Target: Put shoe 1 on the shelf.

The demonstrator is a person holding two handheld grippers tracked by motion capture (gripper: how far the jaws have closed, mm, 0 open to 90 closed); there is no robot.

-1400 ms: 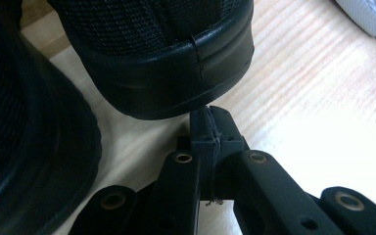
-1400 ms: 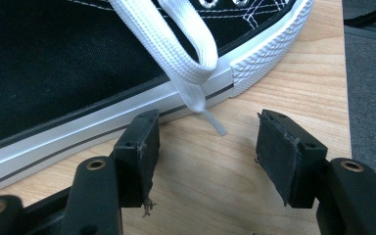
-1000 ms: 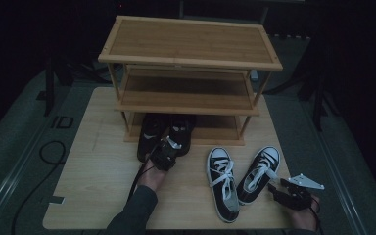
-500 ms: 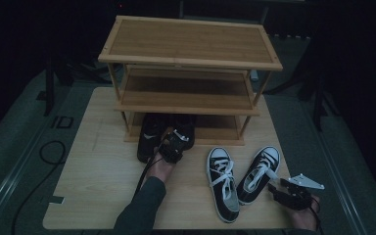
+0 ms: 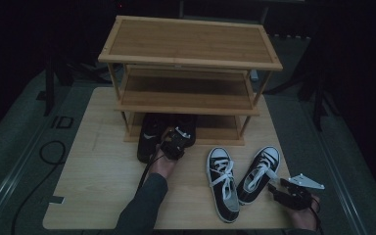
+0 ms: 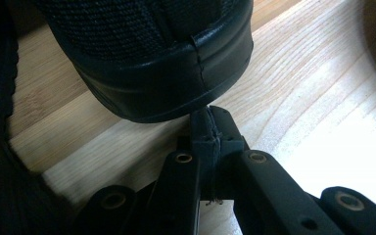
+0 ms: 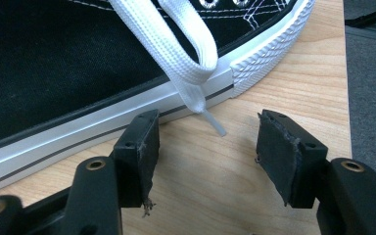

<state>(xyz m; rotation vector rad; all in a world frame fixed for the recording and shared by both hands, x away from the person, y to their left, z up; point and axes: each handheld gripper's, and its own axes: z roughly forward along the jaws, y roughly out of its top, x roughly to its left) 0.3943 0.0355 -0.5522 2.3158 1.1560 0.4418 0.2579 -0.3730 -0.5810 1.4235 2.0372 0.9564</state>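
Two black shoes (image 5: pixel 165 136), two black-and-white sneakers (image 5: pixel 223 183), one shelf rack (image 5: pixel 188 68).

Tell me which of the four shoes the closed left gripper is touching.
The right-hand one of the two all-black shoes at the rack's foot: the left gripper, shut, presses against its heel. The white-laced sneakers lie apart, nearer the right gripper.

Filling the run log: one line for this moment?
left gripper: jaws shut, at black shoe heel | right gripper: jaws open, empty, beside sneaker | shoe rack

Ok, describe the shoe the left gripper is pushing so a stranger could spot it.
Find the wooden shoe rack on the table. At its bottom-left opening sit two all-black shoes; it is the right one, touched by the shut left gripper. Unlike the black sneakers with white laces, it shows no white.
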